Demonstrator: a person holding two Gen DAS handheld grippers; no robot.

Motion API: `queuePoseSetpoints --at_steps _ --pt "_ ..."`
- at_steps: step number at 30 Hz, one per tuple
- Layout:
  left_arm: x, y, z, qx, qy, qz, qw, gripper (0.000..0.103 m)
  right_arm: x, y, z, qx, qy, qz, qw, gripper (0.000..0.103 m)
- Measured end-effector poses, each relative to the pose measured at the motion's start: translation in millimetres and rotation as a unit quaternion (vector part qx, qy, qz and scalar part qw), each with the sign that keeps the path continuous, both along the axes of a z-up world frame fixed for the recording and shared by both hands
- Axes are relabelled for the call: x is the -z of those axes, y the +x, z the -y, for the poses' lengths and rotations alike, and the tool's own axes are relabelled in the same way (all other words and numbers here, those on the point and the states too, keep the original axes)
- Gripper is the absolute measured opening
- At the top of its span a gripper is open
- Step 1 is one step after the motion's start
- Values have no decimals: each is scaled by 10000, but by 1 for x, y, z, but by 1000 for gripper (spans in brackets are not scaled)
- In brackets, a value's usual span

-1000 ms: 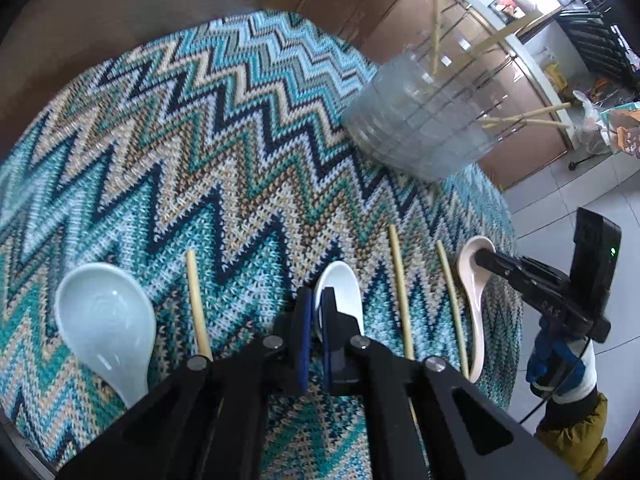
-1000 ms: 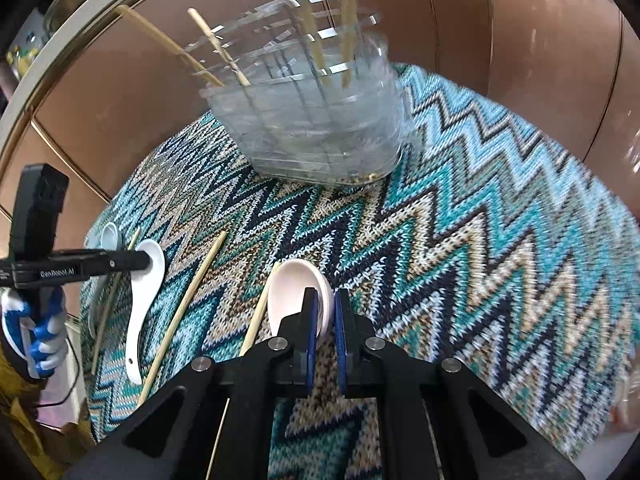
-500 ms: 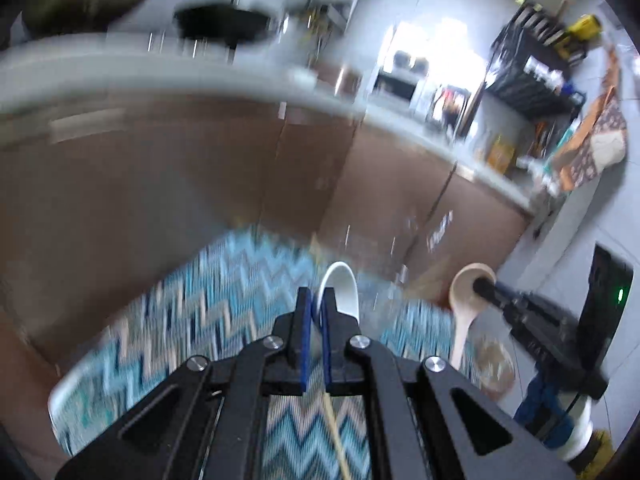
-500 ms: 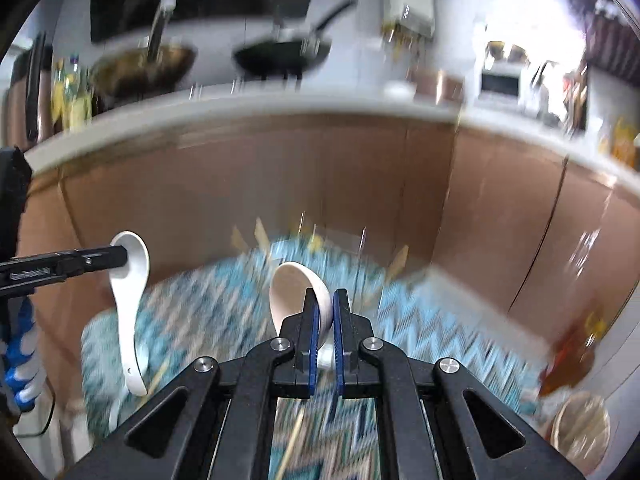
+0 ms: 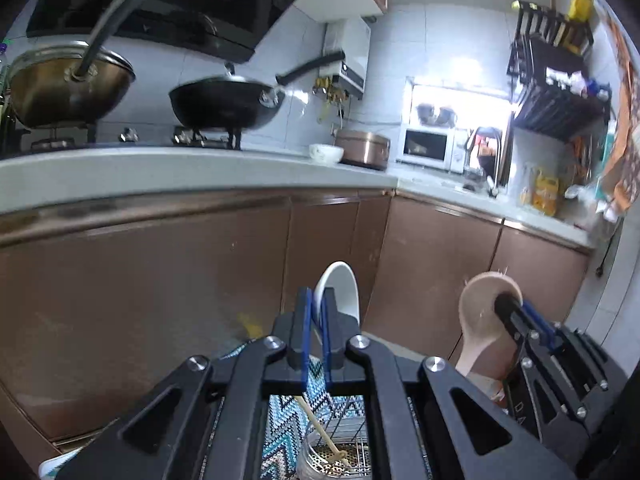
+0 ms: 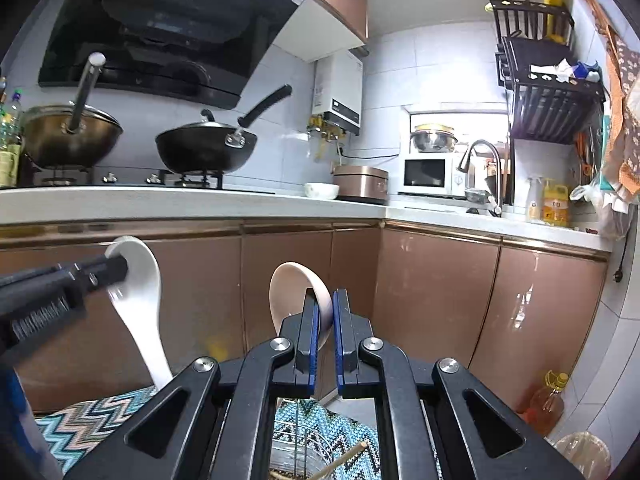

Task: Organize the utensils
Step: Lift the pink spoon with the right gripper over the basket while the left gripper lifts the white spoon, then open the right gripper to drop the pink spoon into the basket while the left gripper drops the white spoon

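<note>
Both grippers are now riding high above the zigzag cloth [image 6: 100,416], each carrying a spoon that a second ago was lying flat on it — the views have swung up from the tabletop to the kitchen cabinets [image 5: 140,280] and the counter [image 6: 200,200].

The left gripper [image 5: 316,320] is clamped narrow on the white spoon [image 5: 340,288], whose bowl is standing up just beyond its fingertips. In the right wrist view the same spoon is hanging off to the left of the right tool, its handle trailing down toward the cloth.

The right gripper [image 6: 325,320] is likewise pinched tight on the beige spoon [image 6: 296,292], its bowl rising just ahead of the blue pads [image 6: 313,336]; from the left tool this spoon is showing off to the right, handle pointing down.

Below and slightly ahead of both tools, seen through the gaps in their frames, the clear utensil holder [image 6: 300,456] is sitting on the cloth with chopsticks [image 5: 320,428] already leaning in it.

So the pick-up looks done for both spoons at once — they are clear of the table and gripped by the bowl. What seems left is bringing each over the holder, handle first, and letting go. Judging by the grip on a smooth curved rim, the spoons could swing or slip on the way.
</note>
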State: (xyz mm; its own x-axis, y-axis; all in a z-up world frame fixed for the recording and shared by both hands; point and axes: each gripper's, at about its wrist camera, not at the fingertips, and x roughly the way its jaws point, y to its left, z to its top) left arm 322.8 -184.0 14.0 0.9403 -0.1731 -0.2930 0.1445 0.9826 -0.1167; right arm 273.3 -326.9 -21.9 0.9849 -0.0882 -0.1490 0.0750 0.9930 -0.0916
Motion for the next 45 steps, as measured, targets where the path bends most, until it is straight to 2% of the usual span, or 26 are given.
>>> queuePoseSetpoints --at_steps 4,10,12,13,14,15,21,33,41,45 --pt "23 13 10 -20 124 -127 9998 4 17 5 -1 15 -75 -46 10000 7" --pt "44 18 15 236 -5 -377 9990 10 41 6 0 -92 -37 -247 9996 11" --pt "47 18 12 333 -155 -480 9982 22 43 2 1 -149 -43 -277 9995 20" --pt "46 16 9 346 -244 -487 9979 28 44 -1 1 -177 -46 -277 9994 21" --pt "44 15 6 371 -316 -493 9976 39 44 -5 1 -187 -37 -277 9994 23" --pt "42 13 4 385 -371 -496 9973 46 43 -8 1 -199 -10 -286 9994 25" --pt "29 -2 -10 475 -524 -532 9961 47 31 -25 3 -202 55 -335 9992 27" --pt "-20 -88 -63 232 -251 -382 9987 47 -17 -99 -2 -345 -55 -381 9987 27" --pt "-34 -149 -106 124 -72 -511 9986 47 -41 -151 -9 -537 -62 -733 9958 27" --pt "-36 -175 -121 228 -51 -702 9973 47 -45 -171 -12 -634 -19 -982 9931 27"
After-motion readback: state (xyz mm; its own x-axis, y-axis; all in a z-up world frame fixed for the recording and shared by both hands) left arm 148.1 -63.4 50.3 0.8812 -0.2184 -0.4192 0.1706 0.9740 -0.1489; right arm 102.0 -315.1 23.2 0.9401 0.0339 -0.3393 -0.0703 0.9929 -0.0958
